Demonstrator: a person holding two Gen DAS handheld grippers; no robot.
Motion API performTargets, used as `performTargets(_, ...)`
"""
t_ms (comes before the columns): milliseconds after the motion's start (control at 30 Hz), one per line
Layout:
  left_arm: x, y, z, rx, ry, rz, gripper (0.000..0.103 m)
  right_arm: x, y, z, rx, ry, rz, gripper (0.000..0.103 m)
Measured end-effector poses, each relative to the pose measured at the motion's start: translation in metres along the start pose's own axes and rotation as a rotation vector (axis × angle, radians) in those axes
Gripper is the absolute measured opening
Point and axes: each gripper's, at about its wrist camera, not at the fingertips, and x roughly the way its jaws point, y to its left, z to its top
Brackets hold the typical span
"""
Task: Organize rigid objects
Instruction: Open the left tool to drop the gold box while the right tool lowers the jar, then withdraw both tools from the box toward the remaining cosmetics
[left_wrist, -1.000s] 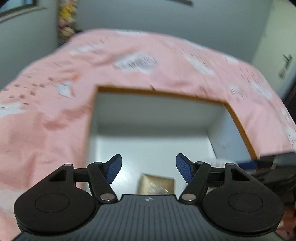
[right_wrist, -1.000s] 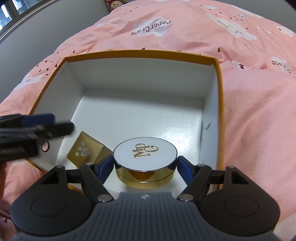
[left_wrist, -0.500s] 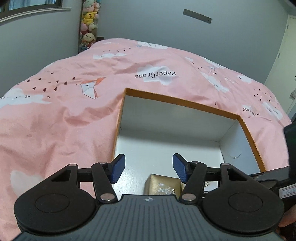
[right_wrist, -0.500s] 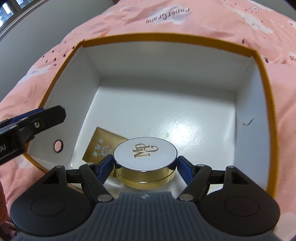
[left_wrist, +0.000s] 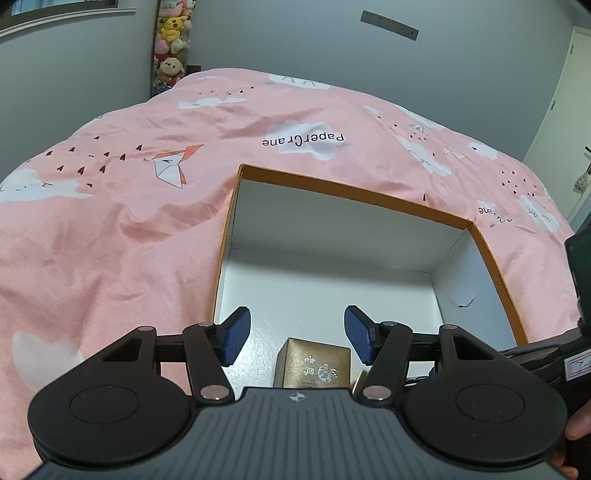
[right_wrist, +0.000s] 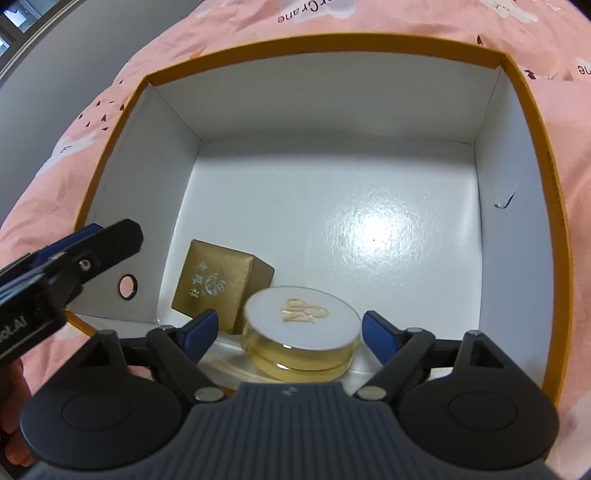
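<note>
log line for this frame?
right gripper: opening, round jar released in box | gold carton beside | left gripper: open, empty

The cardboard box (right_wrist: 513, 155) is showing a glossy white floor and a matt orange rim. The small gold carton (right_wrist: 218, 280) is looking like brushed metallic paper, the round jar (right_wrist: 303, 328) is gleaming with a smooth white lid, and the pink bedspread (left_wrist: 110, 229) is lying as soft, creased cloth

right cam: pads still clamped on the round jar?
No, the right gripper is opening, both pads clear of the round jar, which sits in the box.
</note>
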Motion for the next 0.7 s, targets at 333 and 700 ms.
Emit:
performTargets(333, -0.008, -0.013, -0.002, 0.042, -0.021, -0.028, 0.070, -0.033, 0.001, -0.012, -0.034, -0.091, -0.032, 0.085)
performTargets(700, -0.030, -0.022, -0.001, 0.080, -0.052, -0.096, 0.071, -0.095, 0.012, -0.043, -0.141, -0.325, -0.099, 0.088)
